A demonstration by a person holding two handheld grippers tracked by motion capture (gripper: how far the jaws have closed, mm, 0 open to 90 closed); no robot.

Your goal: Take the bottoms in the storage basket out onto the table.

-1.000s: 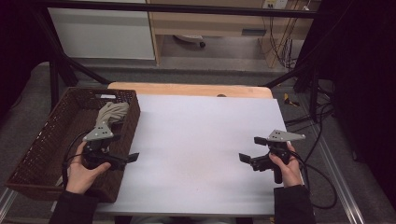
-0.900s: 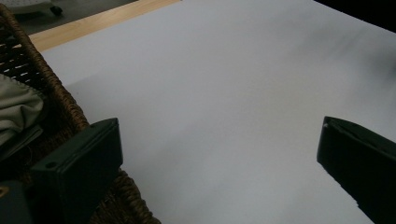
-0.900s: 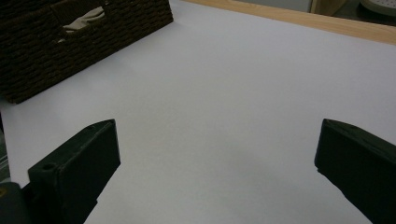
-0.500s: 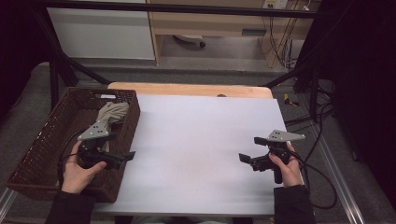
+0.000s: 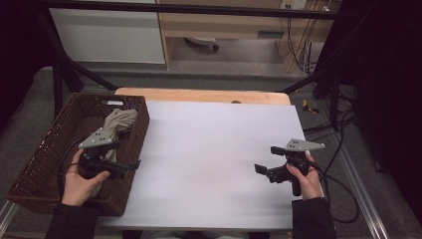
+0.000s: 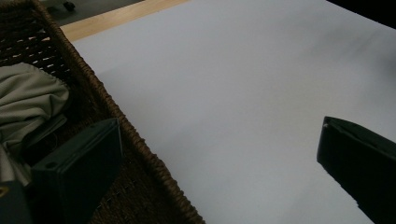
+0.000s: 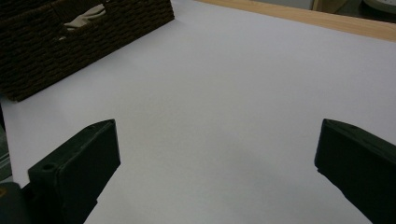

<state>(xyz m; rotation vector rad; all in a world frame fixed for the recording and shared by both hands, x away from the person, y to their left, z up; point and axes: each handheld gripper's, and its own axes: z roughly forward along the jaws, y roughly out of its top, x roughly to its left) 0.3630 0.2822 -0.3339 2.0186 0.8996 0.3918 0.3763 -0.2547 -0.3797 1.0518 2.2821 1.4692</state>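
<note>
On the white table [image 5: 214, 149], the left gripper [image 5: 130, 165], jaws apart, straddles the brown wicker basket's [image 5: 40, 164] wall; it may snag there before reaching the beige crumpled cloth [image 5: 119, 122]. The right gripper [image 5: 266, 162] rests with jaws spread.

lab | black frame rig [image 5: 64, 74] | loose floor cables [image 5: 298, 47] | white-covered table [image 5: 214, 149]

left claw [image 5: 133, 165] open, right claw [image 5: 266, 162] open

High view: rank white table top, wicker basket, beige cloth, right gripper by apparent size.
1. White table top
2. Wicker basket
3. Beige cloth and right gripper: look alike in size, and the cloth is partly hidden, so unranked.
</note>
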